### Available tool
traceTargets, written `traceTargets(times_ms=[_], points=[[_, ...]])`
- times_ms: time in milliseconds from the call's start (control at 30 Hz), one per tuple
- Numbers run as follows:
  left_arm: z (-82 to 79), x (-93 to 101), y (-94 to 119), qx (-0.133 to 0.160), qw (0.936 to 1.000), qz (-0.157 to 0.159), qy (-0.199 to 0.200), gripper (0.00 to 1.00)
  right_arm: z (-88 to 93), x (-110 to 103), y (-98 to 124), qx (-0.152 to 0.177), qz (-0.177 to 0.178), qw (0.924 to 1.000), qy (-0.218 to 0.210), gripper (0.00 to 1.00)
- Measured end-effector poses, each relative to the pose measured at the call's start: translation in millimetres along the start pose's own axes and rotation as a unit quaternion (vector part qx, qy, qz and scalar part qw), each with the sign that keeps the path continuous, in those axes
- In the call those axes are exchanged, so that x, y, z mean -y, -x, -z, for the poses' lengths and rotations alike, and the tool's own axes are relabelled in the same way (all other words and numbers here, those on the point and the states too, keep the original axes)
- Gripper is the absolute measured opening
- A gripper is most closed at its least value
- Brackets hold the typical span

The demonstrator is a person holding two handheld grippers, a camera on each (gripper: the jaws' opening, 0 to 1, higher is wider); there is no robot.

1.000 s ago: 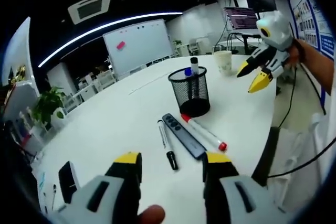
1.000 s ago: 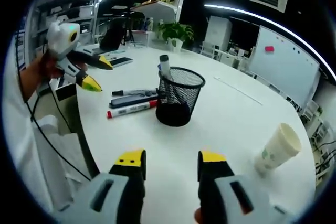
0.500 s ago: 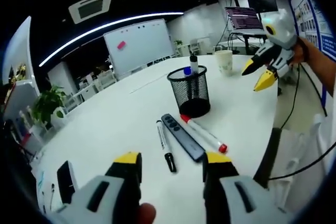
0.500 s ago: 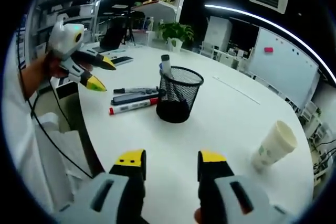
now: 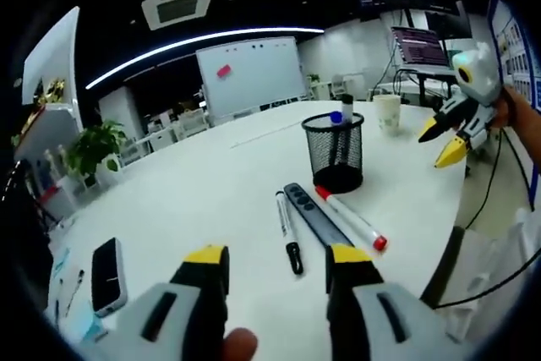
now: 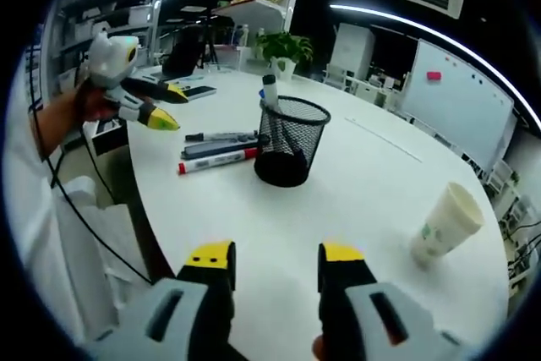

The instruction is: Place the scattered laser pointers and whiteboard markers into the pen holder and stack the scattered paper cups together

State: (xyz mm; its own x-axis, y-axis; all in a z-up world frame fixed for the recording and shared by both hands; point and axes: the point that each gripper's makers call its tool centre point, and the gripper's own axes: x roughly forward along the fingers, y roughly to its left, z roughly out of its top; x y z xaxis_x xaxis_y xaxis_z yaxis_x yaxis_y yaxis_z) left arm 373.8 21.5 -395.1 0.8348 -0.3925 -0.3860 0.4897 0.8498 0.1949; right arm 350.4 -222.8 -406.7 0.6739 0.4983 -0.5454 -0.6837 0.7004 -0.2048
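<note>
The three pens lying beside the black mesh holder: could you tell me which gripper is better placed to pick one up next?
Left, probably. The left tongs are open and point at the black marker, close ahead. The right tongs face the black mesh holder, which stands before them.

No legible text; green mark on paper cup (image 6: 446,225) too blurred to read.

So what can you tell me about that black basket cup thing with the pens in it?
The pen holder is a round black wire-mesh cup, open at the top, standing upright on the white table. Two markers poke out of it, one with a blue cap. A red-capped marker and a dark laser pointer lie right by its base.
</note>
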Motion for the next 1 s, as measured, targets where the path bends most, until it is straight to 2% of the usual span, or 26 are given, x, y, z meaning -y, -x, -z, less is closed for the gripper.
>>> traceTargets(times_ms=[267,1000], points=[[-0.8,-1.6,-2,0.012,0.9997,-0.007,0.019,0.41,3.6,0,-1,-0.003,0.000,1.0000,0.001,0.39],[15.6,-9.3,-14,0.008,0.9959,-0.015,0.089,0.36,10.1,3,1,-0.008,0.004,0.9999,0.004,0.38]])
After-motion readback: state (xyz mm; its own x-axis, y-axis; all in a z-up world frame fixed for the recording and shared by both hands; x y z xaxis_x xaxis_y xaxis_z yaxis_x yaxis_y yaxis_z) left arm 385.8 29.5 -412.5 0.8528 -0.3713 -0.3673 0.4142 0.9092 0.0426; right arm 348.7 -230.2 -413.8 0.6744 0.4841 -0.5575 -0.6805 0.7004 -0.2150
